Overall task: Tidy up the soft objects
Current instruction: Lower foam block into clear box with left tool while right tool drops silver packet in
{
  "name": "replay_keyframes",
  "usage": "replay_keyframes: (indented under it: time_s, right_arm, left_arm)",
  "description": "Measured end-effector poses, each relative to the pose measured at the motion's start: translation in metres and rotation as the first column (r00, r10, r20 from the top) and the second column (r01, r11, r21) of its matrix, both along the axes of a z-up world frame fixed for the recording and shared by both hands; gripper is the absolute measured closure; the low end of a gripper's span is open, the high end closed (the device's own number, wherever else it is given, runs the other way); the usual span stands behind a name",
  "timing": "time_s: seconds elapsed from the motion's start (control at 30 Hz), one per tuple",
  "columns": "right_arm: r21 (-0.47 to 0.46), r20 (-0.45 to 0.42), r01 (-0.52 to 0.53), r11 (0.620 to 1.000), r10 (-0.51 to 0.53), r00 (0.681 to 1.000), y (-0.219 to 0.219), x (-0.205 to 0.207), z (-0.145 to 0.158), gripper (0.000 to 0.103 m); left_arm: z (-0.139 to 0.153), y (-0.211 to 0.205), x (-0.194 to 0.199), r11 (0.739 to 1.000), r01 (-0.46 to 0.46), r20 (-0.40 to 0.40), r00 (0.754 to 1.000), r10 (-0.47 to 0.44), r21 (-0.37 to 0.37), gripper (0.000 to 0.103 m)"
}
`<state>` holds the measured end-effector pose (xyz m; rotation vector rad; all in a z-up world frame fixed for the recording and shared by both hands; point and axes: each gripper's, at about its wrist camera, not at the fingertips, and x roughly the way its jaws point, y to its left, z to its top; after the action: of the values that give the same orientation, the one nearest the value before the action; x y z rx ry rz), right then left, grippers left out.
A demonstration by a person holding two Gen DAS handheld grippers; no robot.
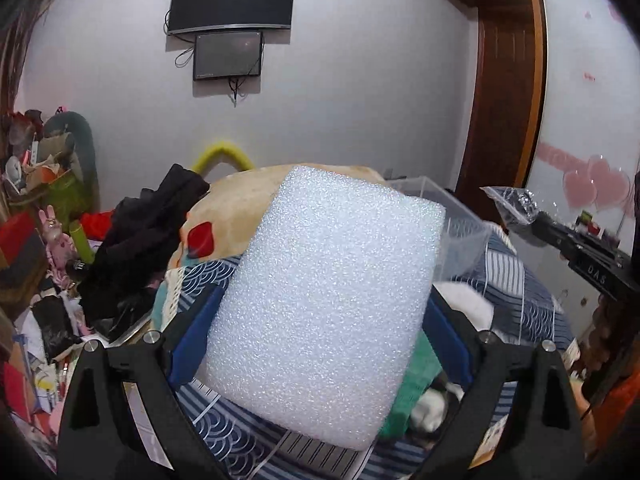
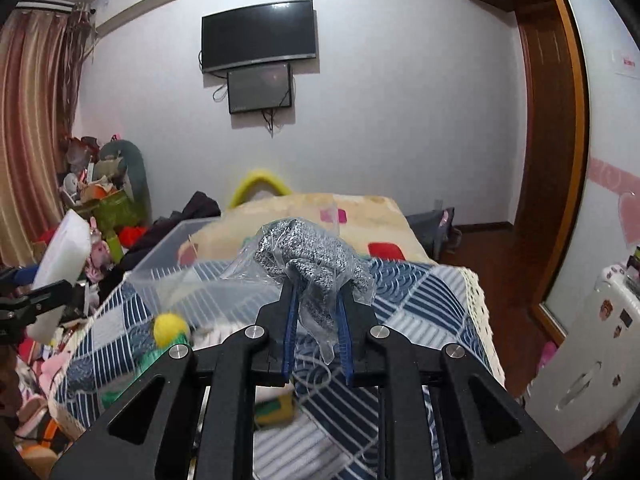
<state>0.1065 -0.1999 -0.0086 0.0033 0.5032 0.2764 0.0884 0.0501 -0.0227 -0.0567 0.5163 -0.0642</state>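
left gripper [image 1: 320,344] jaws pinching white foam block [image 1: 324,300], held above bed | right gripper [image 2: 318,334] jaws clamped on bagged grey knit [image 2: 316,256] | clear bin [image 2: 192,264] just ahead on bed | advice: lower each over bin before releasing

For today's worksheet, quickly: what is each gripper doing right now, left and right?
Left gripper: shut on the white foam block.
Right gripper: shut on the bagged grey knit item.
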Motion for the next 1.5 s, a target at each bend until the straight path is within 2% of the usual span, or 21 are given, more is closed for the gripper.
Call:
replay_keyframes:
  time_s: [0.13, 0.27, 0.57, 0.73, 0.83, 1.03, 1.17, 1.3, 1.5]
  right_arm:
    - [0.005, 0.013, -0.015, 1.0, 0.015, 1.0, 0.01, 0.007, 0.004, 0.087]
    - [0.007, 0.02, -0.034, 0.999, 0.034, 0.999, 0.019, 0.017, 0.005, 0.087]
    - [-0.018, -0.025, -0.069, 0.997, 0.069, 0.997, 0.036, 0.049, -0.003, 0.087]
    - [-0.034, -0.092, -0.095, 0.995, 0.091, 0.992, 0.047, 0.068, -0.015, 0.087]
    - [-0.056, -0.124, -0.104, 0.993, 0.096, 0.988, 0.052, 0.074, -0.024, 0.087]
    - [-0.095, -0.202, -0.124, 0.988, 0.103, 0.974, 0.055, 0.084, -0.042, 0.086]
    - [-0.122, -0.195, -0.139, 0.983, 0.113, 0.974, 0.055, 0.078, -0.039, 0.084]
    - [-0.127, -0.202, -0.152, 0.98, 0.124, 0.972, 0.054, 0.075, -0.035, 0.08]
    - [-0.104, -0.171, -0.14, 0.985, 0.12, 0.978, 0.045, 0.07, -0.022, 0.063]
  left_arm:
    - [0.004, -0.002, 0.019, 1.0, -0.013, 0.016, 1.0, 0.013, -0.007, 0.007]
    - [0.004, -0.002, 0.043, 1.0, -0.006, -0.001, 1.0, 0.006, -0.027, 0.007]
    - [-0.01, -0.004, 0.105, 0.997, 0.027, -0.103, 0.994, -0.035, -0.069, 0.007]
    - [-0.023, -0.012, 0.137, 0.998, 0.031, -0.169, 0.985, -0.038, -0.047, 0.008]
    - [-0.027, -0.018, 0.15, 0.995, 0.077, -0.202, 0.976, -0.087, -0.056, 0.009]
    - [-0.042, -0.027, 0.17, 0.997, 0.074, -0.263, 0.962, -0.075, -0.015, 0.009]
    - [-0.045, -0.035, 0.172, 0.996, 0.09, -0.268, 0.96, -0.086, 0.002, 0.009]
    - [-0.048, -0.041, 0.169, 0.995, 0.1, -0.287, 0.953, -0.091, 0.017, 0.009]
    - [-0.039, -0.037, 0.161, 0.996, 0.086, -0.264, 0.961, -0.08, 0.01, 0.009]
